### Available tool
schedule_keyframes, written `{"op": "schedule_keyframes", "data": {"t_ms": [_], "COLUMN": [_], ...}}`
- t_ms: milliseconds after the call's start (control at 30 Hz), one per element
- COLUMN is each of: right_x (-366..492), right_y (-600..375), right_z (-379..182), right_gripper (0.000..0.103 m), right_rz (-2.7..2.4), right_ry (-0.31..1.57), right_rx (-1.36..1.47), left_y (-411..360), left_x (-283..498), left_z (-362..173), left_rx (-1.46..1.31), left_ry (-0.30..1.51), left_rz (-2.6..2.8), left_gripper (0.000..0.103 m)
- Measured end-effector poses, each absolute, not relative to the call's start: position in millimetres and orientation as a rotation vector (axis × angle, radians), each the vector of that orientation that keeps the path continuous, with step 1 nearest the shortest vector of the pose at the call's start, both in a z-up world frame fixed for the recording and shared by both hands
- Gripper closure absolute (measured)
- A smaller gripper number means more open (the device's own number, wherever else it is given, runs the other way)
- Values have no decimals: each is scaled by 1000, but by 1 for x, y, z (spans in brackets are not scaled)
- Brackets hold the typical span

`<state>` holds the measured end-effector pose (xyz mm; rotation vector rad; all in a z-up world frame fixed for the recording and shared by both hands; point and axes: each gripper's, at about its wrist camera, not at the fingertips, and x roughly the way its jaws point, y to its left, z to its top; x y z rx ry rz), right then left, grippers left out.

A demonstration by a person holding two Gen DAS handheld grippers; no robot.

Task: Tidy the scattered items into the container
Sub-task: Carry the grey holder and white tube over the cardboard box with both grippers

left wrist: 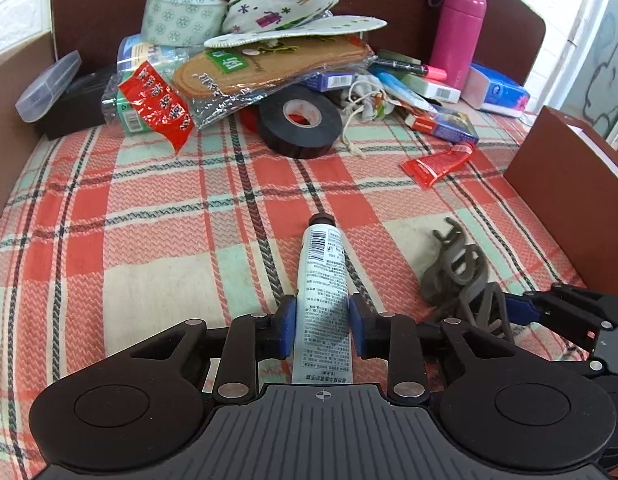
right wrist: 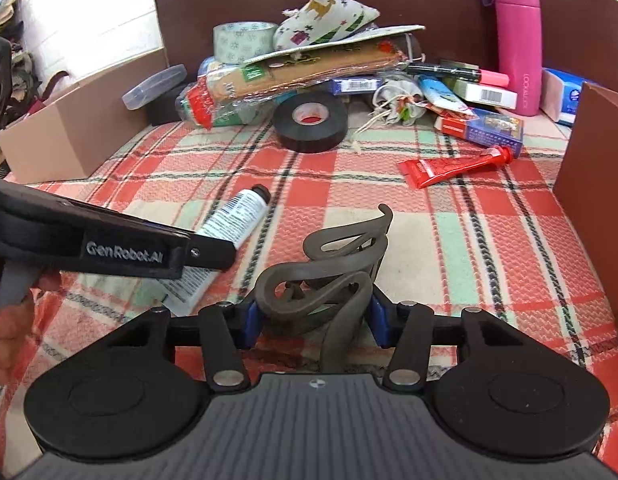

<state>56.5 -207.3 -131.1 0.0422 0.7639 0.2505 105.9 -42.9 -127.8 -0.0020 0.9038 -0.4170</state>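
My left gripper [left wrist: 322,322] is shut on a white tube [left wrist: 322,280] with a dark cap, which lies on the plaid cloth [left wrist: 149,220]. The tube also shows in the right wrist view [right wrist: 233,216], partly under the left gripper's body. My right gripper [right wrist: 314,314] is shut on a grey-brown hair claw clip [right wrist: 321,276], which rests on the cloth; the clip also shows in the left wrist view [left wrist: 457,276]. The right gripper's fingertips [left wrist: 521,308] reach in from the right there.
A pile lies at the back: black tape roll [left wrist: 300,122], insoles in plastic [left wrist: 269,68], patterned pouch [left wrist: 285,0], pale tape roll [left wrist: 181,18], pink bottle [left wrist: 457,32], red tube [left wrist: 437,164], small boxes. Brown cardboard walls [left wrist: 565,168] stand at the left, back and right.
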Motion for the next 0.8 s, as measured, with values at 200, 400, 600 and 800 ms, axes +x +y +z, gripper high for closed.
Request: {"op": "schedule_keyframes", "data": {"t_ms": [200,400,600,800], "right_x": [50,39,27,25], "right_y": [-186,-157,-128,-123], "right_z": [-129,-120,-105,-115], "right_gripper": [47,47,47,47], "right_rz": [318,405,463,428], "right_ry": [774,771,738,779], "right_rx": [23,4,-58,-80], "left_y": [-24,6,36,43], "left_x": [86,68,52,57], "left_z": [-126,-119,-109,-124], "left_rx": [-37,-95,-143,-158], "left_ry": [910,900,880,928], "left_rz": [-409,-399,-370,-391], "left_gripper": [77,95,95,69]}}
